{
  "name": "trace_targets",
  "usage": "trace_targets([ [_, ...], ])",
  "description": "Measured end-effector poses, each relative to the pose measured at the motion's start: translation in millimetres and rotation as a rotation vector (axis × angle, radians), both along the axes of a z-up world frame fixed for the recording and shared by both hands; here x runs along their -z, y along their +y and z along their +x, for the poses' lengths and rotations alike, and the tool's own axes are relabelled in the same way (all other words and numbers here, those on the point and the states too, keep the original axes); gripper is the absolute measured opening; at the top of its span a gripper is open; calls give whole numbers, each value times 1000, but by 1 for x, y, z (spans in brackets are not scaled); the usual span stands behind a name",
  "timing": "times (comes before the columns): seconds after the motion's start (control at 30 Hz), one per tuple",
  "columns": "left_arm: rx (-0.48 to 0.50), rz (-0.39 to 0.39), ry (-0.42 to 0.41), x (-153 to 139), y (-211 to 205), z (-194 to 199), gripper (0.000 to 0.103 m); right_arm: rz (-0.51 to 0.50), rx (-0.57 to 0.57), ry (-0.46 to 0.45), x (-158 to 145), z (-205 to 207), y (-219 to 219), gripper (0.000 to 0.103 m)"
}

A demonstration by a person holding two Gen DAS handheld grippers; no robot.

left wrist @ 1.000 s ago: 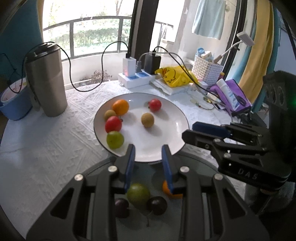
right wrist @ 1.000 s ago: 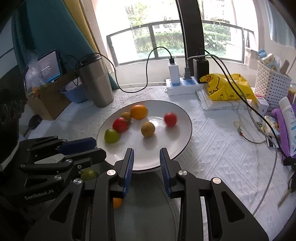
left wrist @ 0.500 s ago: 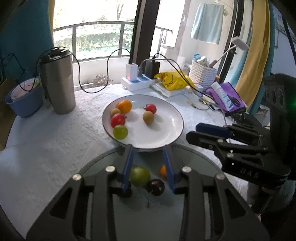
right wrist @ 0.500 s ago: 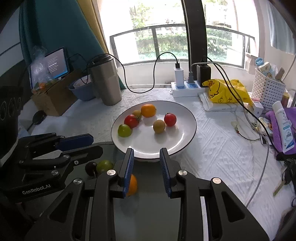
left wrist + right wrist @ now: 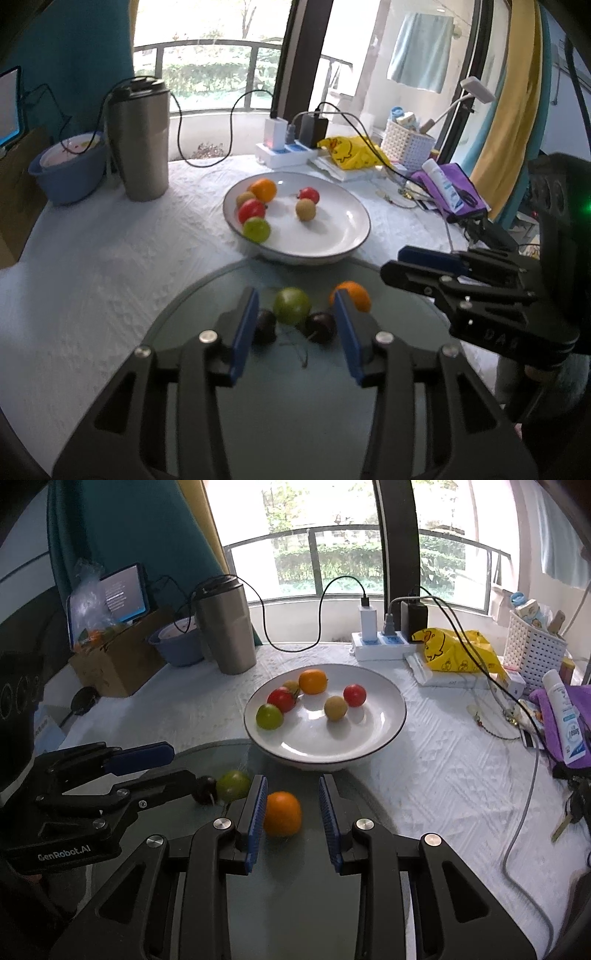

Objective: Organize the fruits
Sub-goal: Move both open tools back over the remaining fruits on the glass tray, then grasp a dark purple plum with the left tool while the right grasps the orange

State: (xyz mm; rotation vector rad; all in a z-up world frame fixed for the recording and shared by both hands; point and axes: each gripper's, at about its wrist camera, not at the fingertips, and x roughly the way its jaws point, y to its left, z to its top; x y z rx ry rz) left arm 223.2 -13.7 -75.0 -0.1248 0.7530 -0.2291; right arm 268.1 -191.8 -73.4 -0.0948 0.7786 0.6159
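We hold the left gripper point(image 5: 295, 325) with fingers apart around a small round green fruit point(image 5: 291, 305) and two dark cherries point(image 5: 320, 332) on the round grey glass board point(image 5: 295, 406); the right gripper point(image 5: 293, 806), also spread, frames a round orange citrus point(image 5: 282, 813); the white ceramic plate point(image 5: 384, 738) sits just beyond; closing askew could roll the citrus off the smooth glass, or we may nudge neighbouring cherries.

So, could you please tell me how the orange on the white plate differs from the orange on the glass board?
The orange on the plate sits at the far side of the white plate, touching a small brownish fruit. The orange on the glass board lies alone, between the open fingers of the right claw, and looks larger, being nearer the camera. Both are round, bright orange and ungripped.
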Motion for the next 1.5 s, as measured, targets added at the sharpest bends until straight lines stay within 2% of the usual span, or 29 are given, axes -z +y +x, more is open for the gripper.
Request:
trace_targets([
  [0.33,-12,7,38,20,4,-10,44,-8,1,27,14,-11,1,31],
  [0.77,-37,56,77,41,19,7,44,-11,-6,76,32,1,7,31],
  [1.2,47,-28,123,49,18,22,43,8,-35,105,37,14,16,31],
  [1.43,48,-15,113,48,16,22,29,35,-30,117,39,16,15,31],
  [1.5,48,-17,107,47,16,21,29,63,-28,146,42,18,13,33],
])
